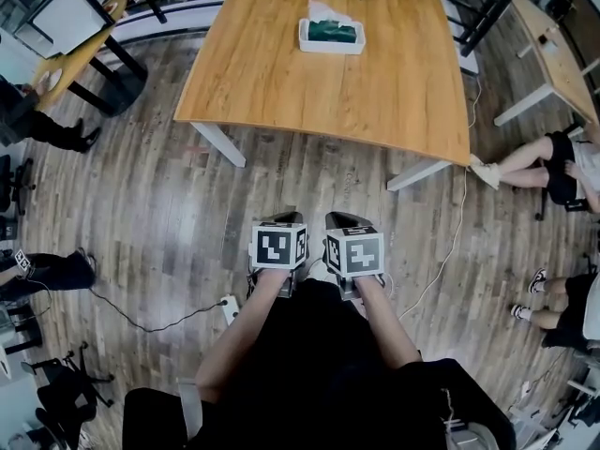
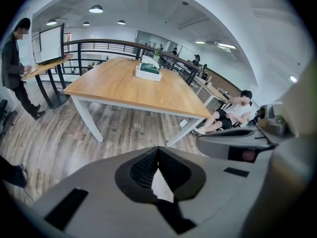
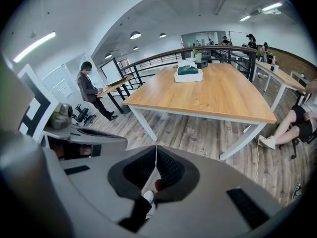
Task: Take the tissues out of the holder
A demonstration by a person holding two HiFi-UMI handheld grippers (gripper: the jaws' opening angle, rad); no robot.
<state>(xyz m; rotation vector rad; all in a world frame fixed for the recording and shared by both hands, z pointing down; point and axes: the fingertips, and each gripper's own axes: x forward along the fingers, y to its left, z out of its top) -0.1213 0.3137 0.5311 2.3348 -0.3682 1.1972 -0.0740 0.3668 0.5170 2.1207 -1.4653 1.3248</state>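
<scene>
A: Holder first. Where is it, and what does it look like?
B: White tissue holder [image 1: 331,36] on the wooden table [image 1: 281,92], toward the far edge. There's a dark green pack inside, and white tissues [image 1: 325,10] stick up out of the top. Nothing touches it.
A: Are the grippers near it?
B: No, well apart. Both are low in the head view, over the plank floor [image 1: 141,204], short of the table's near edge. They're side by side, marker cubes [image 1: 279,247] almost touching.
A: Left one?
B: Left gripper [image 1: 281,219] points forward and down toward the table, with a bare forearm behind it. Jaws are clenched, tips meeting, nothing between them. Only floor shows through the slot behind the tips.
A: Right?
B: Right gripper [image 1: 345,219] is just beside it in the same tilt. Jaws are pressed together and empty. A white shoe [image 3: 147,196] shows through the slot.
A: Anything else, quick?
B: A person [image 2: 12,68] stands at a high desk on the left. A cable [image 1: 448,251] runs across the floor by the table's right leg. Another person [image 1: 539,162] sits on the right.
</scene>
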